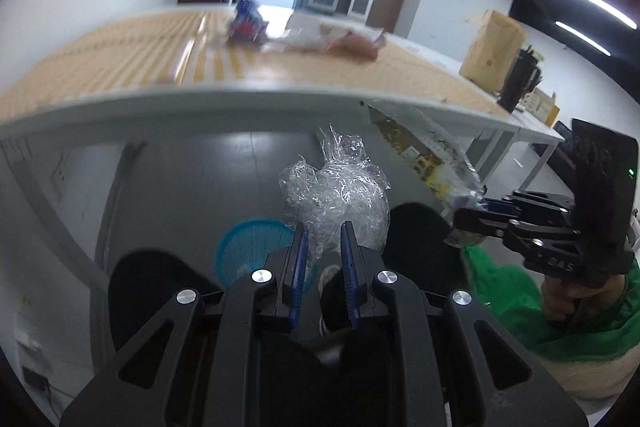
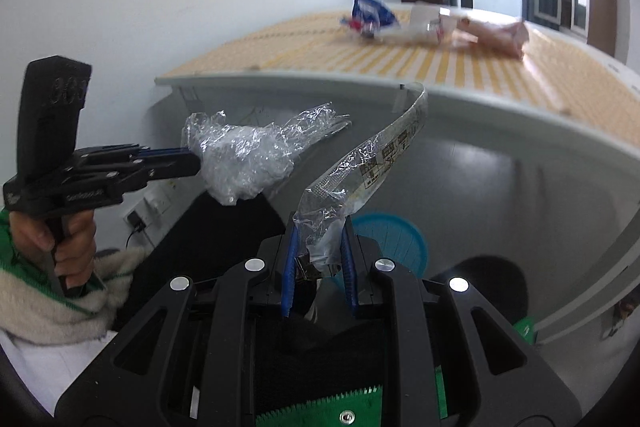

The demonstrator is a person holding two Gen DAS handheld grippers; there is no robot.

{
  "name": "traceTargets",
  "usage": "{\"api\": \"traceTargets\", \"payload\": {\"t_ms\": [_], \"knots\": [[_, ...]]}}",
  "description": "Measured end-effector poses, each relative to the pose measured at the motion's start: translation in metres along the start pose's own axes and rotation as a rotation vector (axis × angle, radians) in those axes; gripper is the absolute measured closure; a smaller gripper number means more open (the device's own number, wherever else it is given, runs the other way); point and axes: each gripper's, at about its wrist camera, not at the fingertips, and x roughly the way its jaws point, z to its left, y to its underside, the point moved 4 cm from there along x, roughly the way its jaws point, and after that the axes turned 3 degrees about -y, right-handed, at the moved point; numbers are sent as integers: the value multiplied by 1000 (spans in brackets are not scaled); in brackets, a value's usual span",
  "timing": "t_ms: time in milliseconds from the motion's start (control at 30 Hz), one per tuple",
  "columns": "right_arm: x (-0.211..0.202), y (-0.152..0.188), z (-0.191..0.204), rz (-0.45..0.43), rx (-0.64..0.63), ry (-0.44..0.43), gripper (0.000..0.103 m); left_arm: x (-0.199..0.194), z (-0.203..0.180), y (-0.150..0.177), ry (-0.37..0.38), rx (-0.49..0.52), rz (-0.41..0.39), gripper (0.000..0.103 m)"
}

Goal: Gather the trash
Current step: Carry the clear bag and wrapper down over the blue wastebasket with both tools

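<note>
My left gripper [image 1: 323, 231] is shut on a crumpled wad of clear plastic wrap [image 1: 340, 195], held in front of the table edge, above the floor. It also shows in the right wrist view [image 2: 240, 159]. My right gripper [image 2: 319, 227] is shut on a long clear printed wrapper [image 2: 372, 163] that arcs up toward the table edge; it shows in the left wrist view [image 1: 424, 147] too. A blue waste basket [image 1: 252, 247] stands on the floor below both grippers, also in the right wrist view [image 2: 392, 235].
A table with a yellow checked cloth [image 1: 120, 63] holds a blue and red wrapper [image 1: 246, 23], clear packaging [image 2: 424, 23] and a pinkish packet [image 2: 496, 35]. A cardboard box [image 1: 492, 47] stands at the far right. My dark trouser legs [image 1: 152, 287] flank the basket.
</note>
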Motion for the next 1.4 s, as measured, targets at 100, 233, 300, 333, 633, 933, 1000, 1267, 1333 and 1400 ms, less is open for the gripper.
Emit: {"api": "traceTargets", "payload": {"t_ms": [100,233,300,333,633,933,1000,1267,1333,1400], "knots": [[13,12,-6,42,23,2,85,13,7,10,5,-32,39,87],[32,19,-12,85,45,-1,85,29,16,19,7,-65,76,87],[41,23,-16,108,58,-3,85,38,21,24,5,-88,106,87],[47,26,-18,124,67,0,85,42,22,26,19,-98,125,87],[93,32,-31,213,81,9,85,68,32,36,3,-114,181,86],[137,27,-42,275,94,12,85,120,55,37,14,-212,282,87],[150,27,-46,294,98,25,85,131,61,36,16,-240,299,87],[195,30,-59,376,117,27,85,170,73,42,-9,-303,385,87],[205,32,-62,399,132,15,85,179,74,40,-28,-298,394,87],[220,36,-69,430,169,-11,85,188,75,39,-45,-292,404,87]]}}
